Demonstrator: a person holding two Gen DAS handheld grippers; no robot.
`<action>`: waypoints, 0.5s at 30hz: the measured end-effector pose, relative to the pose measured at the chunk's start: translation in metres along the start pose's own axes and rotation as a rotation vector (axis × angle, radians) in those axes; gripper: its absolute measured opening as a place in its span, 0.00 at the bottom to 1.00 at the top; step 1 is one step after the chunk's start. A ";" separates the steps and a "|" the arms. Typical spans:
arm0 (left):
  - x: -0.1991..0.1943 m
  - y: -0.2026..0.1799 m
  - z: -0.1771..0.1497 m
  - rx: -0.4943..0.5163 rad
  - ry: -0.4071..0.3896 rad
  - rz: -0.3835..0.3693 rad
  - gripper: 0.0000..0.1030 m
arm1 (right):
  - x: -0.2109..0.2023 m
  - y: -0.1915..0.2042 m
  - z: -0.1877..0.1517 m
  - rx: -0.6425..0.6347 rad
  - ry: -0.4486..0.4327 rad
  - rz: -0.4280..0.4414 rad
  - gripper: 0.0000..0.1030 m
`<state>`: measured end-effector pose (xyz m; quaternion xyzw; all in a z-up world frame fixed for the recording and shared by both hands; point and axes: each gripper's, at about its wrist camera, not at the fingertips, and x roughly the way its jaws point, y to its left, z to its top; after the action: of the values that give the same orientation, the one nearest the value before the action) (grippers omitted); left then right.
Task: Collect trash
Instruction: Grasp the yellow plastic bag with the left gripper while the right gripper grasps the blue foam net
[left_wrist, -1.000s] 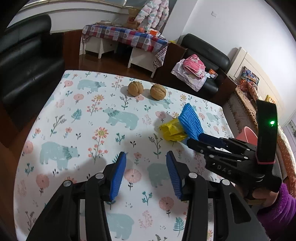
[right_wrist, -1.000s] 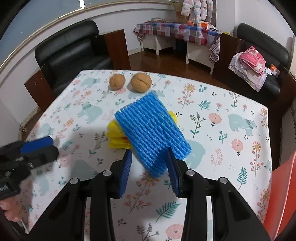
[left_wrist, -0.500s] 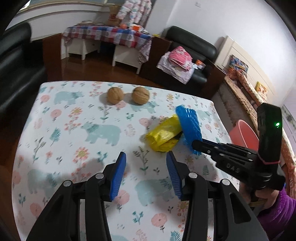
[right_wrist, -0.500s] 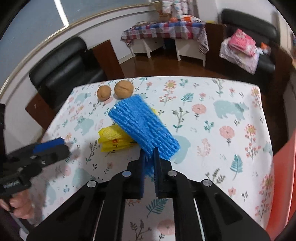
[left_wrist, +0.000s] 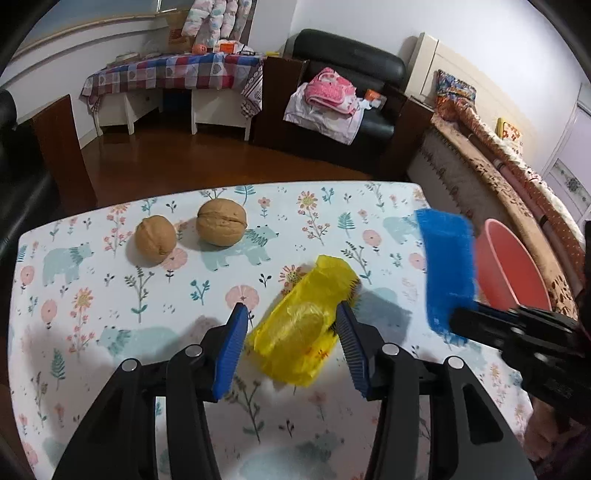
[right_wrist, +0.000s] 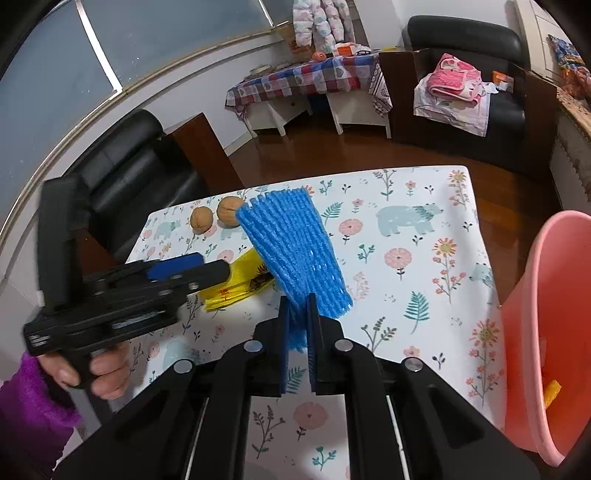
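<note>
A crumpled yellow wrapper lies on the floral tablecloth, also seen in the right wrist view. My left gripper is open, its blue pads on either side of the wrapper, just above the table. My right gripper is shut on a blue foam net sleeve and holds it lifted above the table; the sleeve shows at the right in the left wrist view. A pink bin stands off the table's right edge, with a bit of yellow scrap inside.
Two walnuts sit at the table's far left part. The table ends close behind them. Black sofas, a checkered side table and a bed surround it. The pink bin also shows in the left wrist view.
My right gripper closed on the blue sleeve and lifted it rightward toward the bin. My left gripper moved forward and now straddles the yellow wrapper.
</note>
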<state>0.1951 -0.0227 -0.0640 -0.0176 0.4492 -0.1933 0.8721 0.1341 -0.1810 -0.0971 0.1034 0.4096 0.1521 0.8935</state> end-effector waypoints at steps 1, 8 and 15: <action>0.003 0.001 0.000 -0.005 0.004 0.002 0.48 | -0.001 -0.001 -0.001 0.000 0.000 0.002 0.08; 0.014 -0.004 -0.003 -0.013 0.010 0.019 0.48 | -0.005 -0.002 -0.005 0.001 0.000 -0.003 0.08; 0.015 -0.011 -0.008 -0.025 -0.014 0.051 0.47 | -0.010 -0.001 -0.010 -0.010 -0.004 -0.056 0.08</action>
<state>0.1929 -0.0371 -0.0783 -0.0182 0.4459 -0.1651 0.8795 0.1207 -0.1853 -0.0971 0.0875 0.4098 0.1289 0.8988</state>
